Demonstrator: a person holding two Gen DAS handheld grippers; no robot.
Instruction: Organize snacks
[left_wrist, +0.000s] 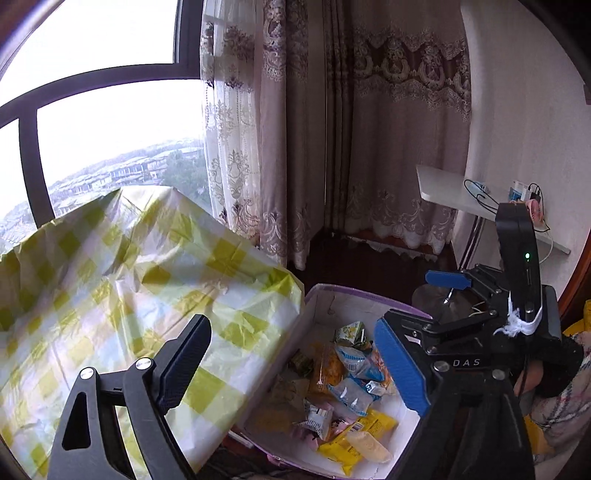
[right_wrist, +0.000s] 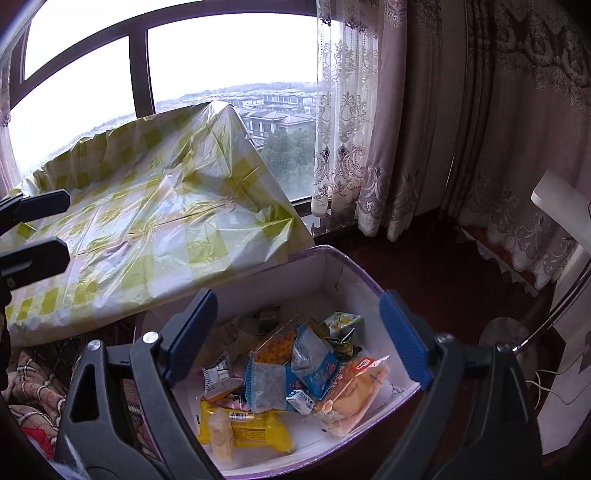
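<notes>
Both claws gape empty above the box (right_wrist: 332, 269) of snacks (right_wrist: 295, 373) beside the checkered worktop (right_wrist: 147, 206). The left claw (left_wrist: 295, 365) view alone shows the right claw (left_wrist: 424, 306) whole; the right claw's own view shows the snacks plainly.

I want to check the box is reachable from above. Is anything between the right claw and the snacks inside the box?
Nothing visible. The right claw hangs open above the open-topped box, no lid on it, and the snack packets lie uncovered. The checked tablecloth stays beside the box.
</notes>
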